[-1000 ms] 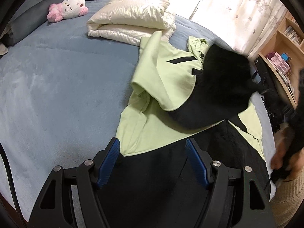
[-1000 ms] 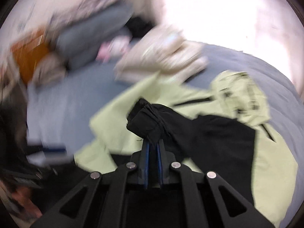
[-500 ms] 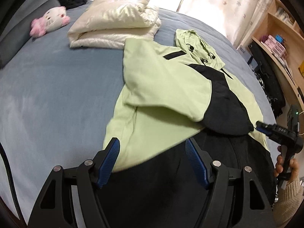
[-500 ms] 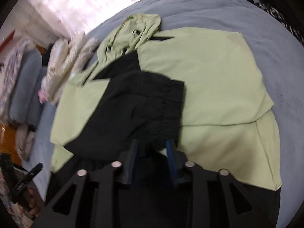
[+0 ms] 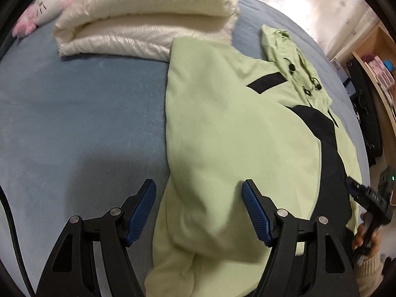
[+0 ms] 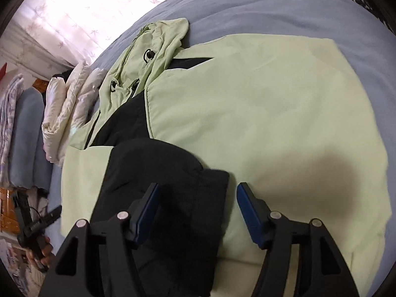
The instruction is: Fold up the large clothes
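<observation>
- Jacket (image 5: 222,136), pale green with black panels: spread flat on the blue bed (image 5: 81,113), directly under and ahead of both sets of jaws.
- Left gripper (image 5: 198,208): jaws wide apart, nothing pressed between the pads; the folded green sleeve (image 5: 210,222) lying below the gap, its outer edge just inside the left pad.
- Right gripper (image 6: 195,212): jaws opening, the black cuff (image 6: 178,198) lying loose between them, no pad seen pressing on it.
- Handling, as a judgement: thin and soft, probably light, rather smooth, so likely to slide and slump when lifted by one point; not fragile.
- Best hold, as a judgement: at an edge or seam, through both layers, such as the hem or the cuff band; a pinch in the middle of a panel would only raise a peak.
- Pose: both grippers tilted steeply down toward the cloth, one at each side of the jacket; each holding hand visible at the rim of the other view.
- Farther ahead of the jaws: the hood (image 6: 158,49) with black toggles, lying crumpled past the shoulders.
- Beyond the jacket: a folded white duvet (image 5: 148,19), touching the top corner of the green sleeve; farther left a pink and white plush toy (image 5: 47,7).
</observation>
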The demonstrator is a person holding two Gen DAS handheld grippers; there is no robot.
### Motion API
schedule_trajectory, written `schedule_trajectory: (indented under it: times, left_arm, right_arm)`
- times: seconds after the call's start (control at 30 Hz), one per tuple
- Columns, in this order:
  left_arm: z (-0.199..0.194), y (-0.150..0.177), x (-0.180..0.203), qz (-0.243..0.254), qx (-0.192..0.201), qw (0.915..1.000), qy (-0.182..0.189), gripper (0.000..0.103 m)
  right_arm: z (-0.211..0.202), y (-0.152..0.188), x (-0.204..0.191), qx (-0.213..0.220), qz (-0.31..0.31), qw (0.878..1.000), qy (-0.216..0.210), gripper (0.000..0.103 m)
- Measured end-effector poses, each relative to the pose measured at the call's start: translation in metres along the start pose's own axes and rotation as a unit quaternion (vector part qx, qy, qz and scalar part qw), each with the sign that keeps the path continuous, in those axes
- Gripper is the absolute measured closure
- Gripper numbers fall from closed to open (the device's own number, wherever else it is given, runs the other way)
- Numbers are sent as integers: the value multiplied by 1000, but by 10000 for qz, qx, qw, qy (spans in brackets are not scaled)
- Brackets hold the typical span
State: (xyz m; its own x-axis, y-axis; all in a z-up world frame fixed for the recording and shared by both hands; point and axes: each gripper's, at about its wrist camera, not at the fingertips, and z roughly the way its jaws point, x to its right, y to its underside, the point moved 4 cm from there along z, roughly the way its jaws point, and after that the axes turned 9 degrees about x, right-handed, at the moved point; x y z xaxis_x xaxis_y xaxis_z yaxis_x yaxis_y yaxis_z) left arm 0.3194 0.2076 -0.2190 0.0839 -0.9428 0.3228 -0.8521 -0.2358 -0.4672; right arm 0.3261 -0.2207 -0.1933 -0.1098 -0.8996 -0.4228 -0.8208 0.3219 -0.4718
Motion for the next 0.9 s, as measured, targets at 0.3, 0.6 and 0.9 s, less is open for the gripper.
schedule_trajectory:
  times: [0.3, 0.6, 0.9]
  left_arm:
    - [22, -14, 12, 236, 148, 9991, -324, 33]
    - [31, -24, 20, 323, 861, 9903, -1038, 58]
    - [30, -28, 19, 507, 1170, 9834, -1293, 58]
  right_arm:
    - [-37, -28, -47, 1173, -1308, 9841, 247, 77]
    - [12, -59, -31, 1292, -1548, 9703, 1333, 77]
    - [35, -51, -8, 911, -1257, 9771, 1456, 70]
